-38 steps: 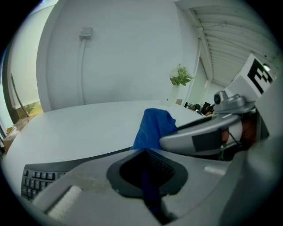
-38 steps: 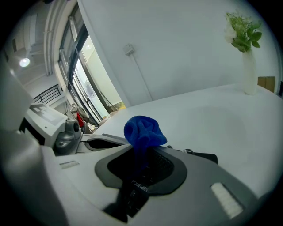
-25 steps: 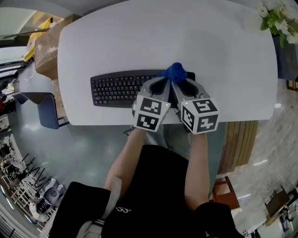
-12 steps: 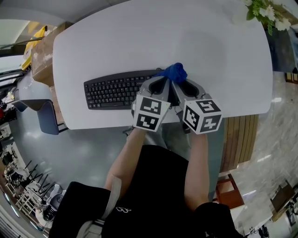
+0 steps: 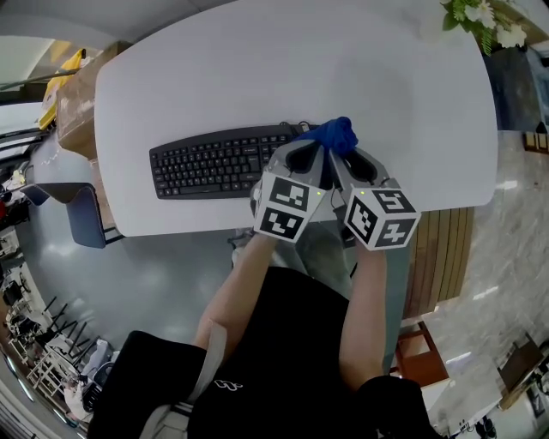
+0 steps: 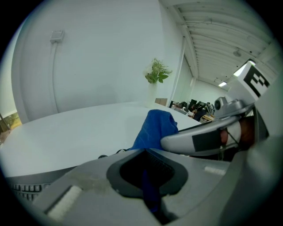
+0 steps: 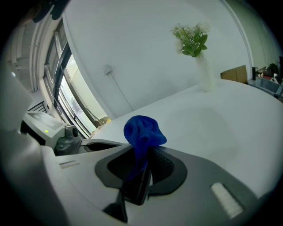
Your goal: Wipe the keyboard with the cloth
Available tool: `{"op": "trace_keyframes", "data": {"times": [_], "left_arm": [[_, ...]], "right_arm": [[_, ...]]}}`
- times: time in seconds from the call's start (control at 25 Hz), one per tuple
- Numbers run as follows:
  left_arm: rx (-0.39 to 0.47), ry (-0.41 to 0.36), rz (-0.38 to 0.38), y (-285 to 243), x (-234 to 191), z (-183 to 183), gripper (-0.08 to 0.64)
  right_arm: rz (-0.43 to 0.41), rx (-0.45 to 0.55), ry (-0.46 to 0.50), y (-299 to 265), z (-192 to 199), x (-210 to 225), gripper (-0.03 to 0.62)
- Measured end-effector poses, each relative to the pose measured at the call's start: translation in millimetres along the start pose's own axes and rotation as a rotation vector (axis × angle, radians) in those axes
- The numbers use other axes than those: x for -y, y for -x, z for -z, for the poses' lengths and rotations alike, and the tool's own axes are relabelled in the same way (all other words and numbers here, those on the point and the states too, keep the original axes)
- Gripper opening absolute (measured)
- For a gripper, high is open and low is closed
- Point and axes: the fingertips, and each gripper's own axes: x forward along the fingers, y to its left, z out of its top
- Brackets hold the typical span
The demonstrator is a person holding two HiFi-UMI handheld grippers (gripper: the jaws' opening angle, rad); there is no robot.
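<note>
- The left tool [image 5: 314, 154] is clenched on the blue cloth [image 5: 336, 133].
- The right tool [image 5: 343, 156] pinches the same cloth, which is bunched at the right end of the black keyboard [image 5: 214, 163] on the white bench [image 5: 257, 69].

White table [image 5: 257, 69], flowering plant [image 5: 480, 21], perhaps a cardboard box [image 5: 75, 96]
</note>
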Motion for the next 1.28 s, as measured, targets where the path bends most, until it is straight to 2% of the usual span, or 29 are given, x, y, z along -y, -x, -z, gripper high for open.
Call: {"op": "trace_keyframes", "data": {"times": [0.16, 0.32, 0.52, 0.64, 0.76, 0.88, 1.04, 1.16, 1.28], "left_arm": [[0.024, 0.008, 0.037, -1, 19, -1, -0.002], [0.092, 0.026, 0.035, 10, 23, -13, -0.002], [0.189, 0.068, -0.057, 56, -15, -22, -0.002], [0.233, 0.107, -0.133, 101, -53, -22, -0.002], [0.242, 0.156, -0.238, 157, -102, -9, -0.002], [0.224, 0.205, -0.351, 213, -148, 24, -0.002], [0.198, 0.241, -0.442, 271, -202, 83, -0.002], [0.172, 0.266, -0.473, 294, -234, 115, -0.002], [0.128, 0.285, -0.465, 303, -255, 144, -0.002]], "right_arm": [[0.038, 0.013, 0.031, 15, -2, 6, 0.086], [-0.004, 0.047, 0.082, 28, -27, -8, 0.086], [-0.152, 0.059, 0.187, 22, -55, -77, 0.084], [-0.249, 0.047, 0.224, 7, -63, -132, 0.085], [-0.369, 0.021, 0.236, -14, -63, -198, 0.084], [-0.492, -0.024, 0.236, -40, -41, -264, 0.086], [-0.587, -0.081, 0.226, -77, 11, -337, 0.085], [-0.629, -0.142, 0.198, -103, 46, -371, 0.085], [-0.625, -0.207, 0.194, -124, 77, -390, 0.085]]}}
